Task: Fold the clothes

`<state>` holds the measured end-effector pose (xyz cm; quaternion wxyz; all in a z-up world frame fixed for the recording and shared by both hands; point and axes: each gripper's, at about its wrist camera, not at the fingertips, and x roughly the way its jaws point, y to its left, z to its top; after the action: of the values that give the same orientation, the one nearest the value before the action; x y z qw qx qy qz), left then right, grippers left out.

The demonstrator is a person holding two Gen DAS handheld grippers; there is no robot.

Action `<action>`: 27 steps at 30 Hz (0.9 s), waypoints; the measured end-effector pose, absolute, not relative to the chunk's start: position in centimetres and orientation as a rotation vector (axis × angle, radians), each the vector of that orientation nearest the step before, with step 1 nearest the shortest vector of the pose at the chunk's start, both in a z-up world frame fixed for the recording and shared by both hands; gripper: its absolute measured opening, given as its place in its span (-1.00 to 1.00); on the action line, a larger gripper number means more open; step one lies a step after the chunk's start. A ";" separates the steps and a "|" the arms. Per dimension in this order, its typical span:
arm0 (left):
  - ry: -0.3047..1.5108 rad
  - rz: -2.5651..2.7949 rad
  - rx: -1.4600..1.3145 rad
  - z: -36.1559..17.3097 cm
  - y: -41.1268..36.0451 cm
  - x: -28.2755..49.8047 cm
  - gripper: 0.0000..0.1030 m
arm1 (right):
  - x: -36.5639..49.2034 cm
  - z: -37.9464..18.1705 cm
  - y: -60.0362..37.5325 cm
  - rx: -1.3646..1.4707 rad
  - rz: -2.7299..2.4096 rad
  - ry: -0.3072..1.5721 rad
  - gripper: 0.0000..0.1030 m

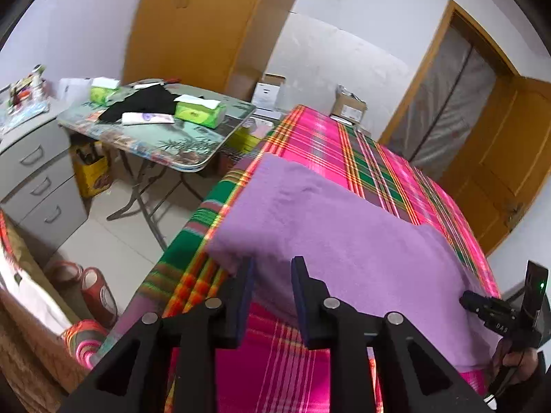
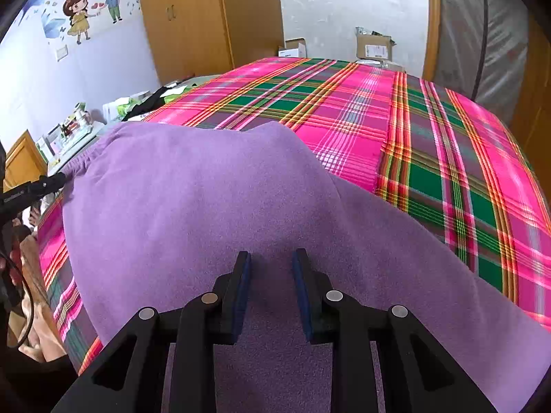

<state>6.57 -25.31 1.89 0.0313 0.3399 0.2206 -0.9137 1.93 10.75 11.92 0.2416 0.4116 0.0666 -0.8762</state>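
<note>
Nearest, the left gripper (image 1: 272, 268) and right gripper (image 2: 270, 261) both hang with jaws parted, grasping nothing, over a purple garment (image 2: 213, 199). The garment lies spread across the near edge of a bed (image 2: 430, 130) covered in pink and green plaid. Beyond the bed's left edge stands a folding table (image 1: 193, 148).

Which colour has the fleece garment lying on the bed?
The soft fleece garment is plain lilac purple; the right wrist view shows it best.

Home bedroom, plaid-covered bed (image 2: 344, 110), wooden wardrobe (image 2: 193, 17), cartoon wall stickers (image 2: 89, 10)
</note>
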 end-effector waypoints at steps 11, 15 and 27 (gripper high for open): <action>1.049 -2.704 1.013 -0.1 -28.2 6.9 -0.18 | 1.9 11.9 11.0 1.126 -2.389 0.163 -0.49; 1.043 -2.706 0.998 -0.1 -28.3 6.0 -0.18 | 1.9 11.9 10.9 1.126 -2.389 0.161 -0.48; 1.002 -2.672 0.967 0.0 -28.9 5.5 -0.18 | 1.9 12.0 11.2 1.127 -2.383 0.140 -0.48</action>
<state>5.48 -28.92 -0.04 0.0643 0.3204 0.3318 -0.8850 1.92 11.15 11.97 0.2483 0.4136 0.0513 -0.8745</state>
